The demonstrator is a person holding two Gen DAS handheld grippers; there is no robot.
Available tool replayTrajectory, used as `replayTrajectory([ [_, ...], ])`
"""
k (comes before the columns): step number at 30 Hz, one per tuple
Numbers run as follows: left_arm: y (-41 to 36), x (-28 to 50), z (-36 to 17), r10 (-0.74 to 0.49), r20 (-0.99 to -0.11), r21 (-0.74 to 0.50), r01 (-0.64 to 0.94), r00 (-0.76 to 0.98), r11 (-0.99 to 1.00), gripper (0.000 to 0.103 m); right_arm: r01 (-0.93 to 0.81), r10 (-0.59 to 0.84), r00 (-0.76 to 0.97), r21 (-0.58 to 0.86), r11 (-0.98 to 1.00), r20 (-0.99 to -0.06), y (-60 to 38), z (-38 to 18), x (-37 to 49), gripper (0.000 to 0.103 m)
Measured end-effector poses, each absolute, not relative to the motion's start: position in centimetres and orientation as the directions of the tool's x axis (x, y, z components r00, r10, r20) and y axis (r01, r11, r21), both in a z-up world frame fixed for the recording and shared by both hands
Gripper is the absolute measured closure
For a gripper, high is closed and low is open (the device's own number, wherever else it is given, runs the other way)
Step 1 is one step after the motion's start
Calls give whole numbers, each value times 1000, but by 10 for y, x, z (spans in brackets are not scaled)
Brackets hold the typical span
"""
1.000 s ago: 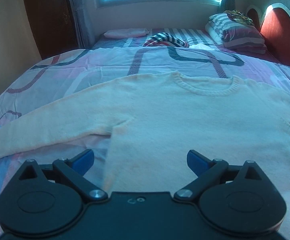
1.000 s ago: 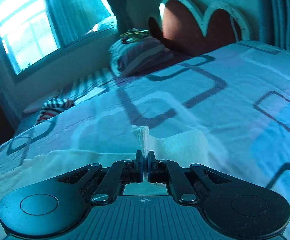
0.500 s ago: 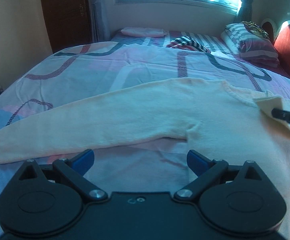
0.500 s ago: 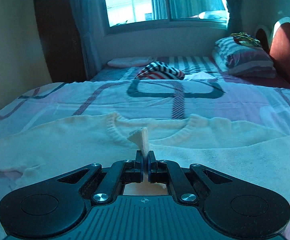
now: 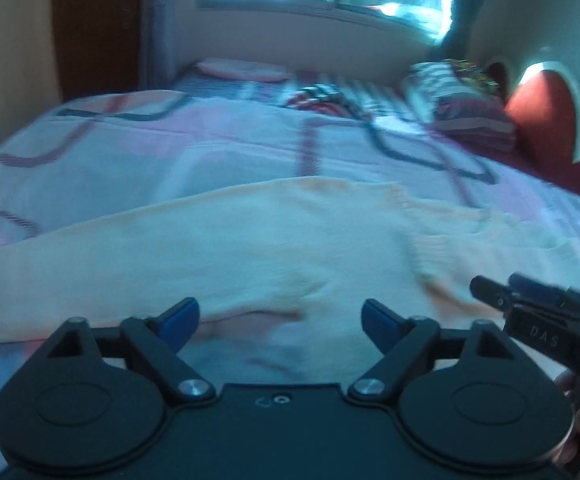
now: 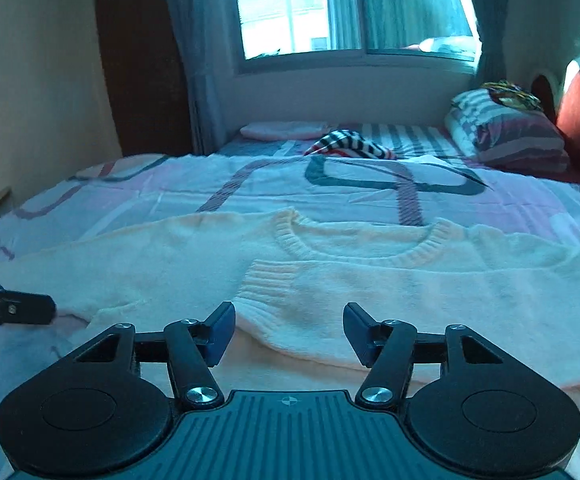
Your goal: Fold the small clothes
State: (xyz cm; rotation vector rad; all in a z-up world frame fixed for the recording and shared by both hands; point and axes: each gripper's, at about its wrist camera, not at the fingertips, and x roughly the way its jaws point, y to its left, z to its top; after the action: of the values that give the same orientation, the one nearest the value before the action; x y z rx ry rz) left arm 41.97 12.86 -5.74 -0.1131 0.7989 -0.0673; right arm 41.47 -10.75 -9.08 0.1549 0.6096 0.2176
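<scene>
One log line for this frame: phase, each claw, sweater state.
phase: sleeve fold placed | right claw: just opened, cuff released on sweater | left claw: open, closing, nothing gripped | left sleeve: still spread

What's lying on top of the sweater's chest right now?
One sleeve is folded across the sweater, its ribbed cuff just below the collar. The chest under that sleeve is covered, so creases there cannot be seen.

1. Left gripper (image 5: 278, 316): jaws apart, just been closing somewhat, nothing pressed between the pads.
2. Right gripper (image 6: 289, 330): jaws just been opening, pads clear of any cloth; angled downward.
</scene>
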Motion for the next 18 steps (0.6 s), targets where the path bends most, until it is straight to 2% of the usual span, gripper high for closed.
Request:
replayTrajectory([
  [2, 106, 433, -62, -192, -707, -197, 72, 680, 978, 35, -50, 170, 812, 223, 974, -559, -139, -87, 409, 63],
  [4, 86, 448, -71, -261, -714, -254, 106, 650, 961, 49, 54, 97, 818, 244, 968, -566, -174, -83, 401, 64],
  [8, 58, 476, -92, -332, -730, -335, 110, 597, 936, 59, 223, -35, 811, 255, 941, -584, -236, -78, 382, 66],
  [10, 48, 487, -103, -347, -744, -356, 102, 572, 929, 78, 294, -86, 801, 264, 918, -592, -265, -74, 370, 66],
  [11, 43, 492, -107, -341, -750, -351, 96, 566, 931, 82, 322, -102, 793, 273, 907, -600, -277, -74, 366, 66],
  [13, 37, 498, -111, -330, -746, -335, 101, 578, 937, 100, 370, -125, 780, 290, 883, -614, -299, -71, 355, 66],
  [18, 41, 488, -86, -315, -688, -310, 127, 654, 942, 100, 411, -127, 770, 334, 848, -625, -324, -70, 335, 66],
])
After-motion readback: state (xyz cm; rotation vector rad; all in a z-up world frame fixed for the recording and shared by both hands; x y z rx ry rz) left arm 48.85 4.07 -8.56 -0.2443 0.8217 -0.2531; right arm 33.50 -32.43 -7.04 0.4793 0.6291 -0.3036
